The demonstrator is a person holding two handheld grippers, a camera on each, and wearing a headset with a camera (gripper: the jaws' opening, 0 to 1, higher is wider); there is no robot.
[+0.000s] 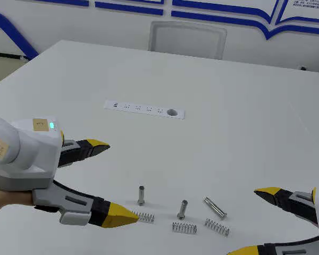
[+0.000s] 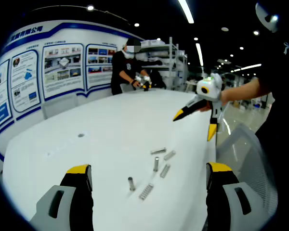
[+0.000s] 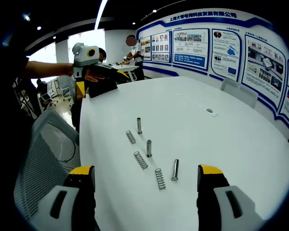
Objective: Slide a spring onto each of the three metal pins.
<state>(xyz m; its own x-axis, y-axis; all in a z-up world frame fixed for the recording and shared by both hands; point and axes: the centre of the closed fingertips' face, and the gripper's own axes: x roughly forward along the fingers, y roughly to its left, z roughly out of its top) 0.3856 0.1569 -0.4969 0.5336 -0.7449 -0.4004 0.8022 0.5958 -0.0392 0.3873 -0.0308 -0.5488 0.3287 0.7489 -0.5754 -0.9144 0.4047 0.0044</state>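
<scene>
Three metal pins rest on the white table [image 1: 228, 122]. Two stand upright [image 1: 141, 195] [image 1: 182, 209]; the third pin [image 1: 215, 207] lies flat. A spring lies loose beside each pin: the left spring [image 1: 145, 217], the middle spring [image 1: 184, 228] and the right spring [image 1: 217, 227]. My left gripper [image 1: 110, 181] is open and empty, just left of the left pin and spring. My right gripper [image 1: 250, 222] is open and empty to the right of the lying pin. The right gripper view has the pins [image 3: 149, 147] and springs [image 3: 140, 160] ahead of the jaws.
A recessed power strip [image 1: 143, 109] sits mid-table beyond the parts. A grey chair [image 1: 187, 38] stands at the far edge. A mesh chair [image 3: 53, 144] is beside the near edge. A person [image 2: 130, 67] works at the table's far end.
</scene>
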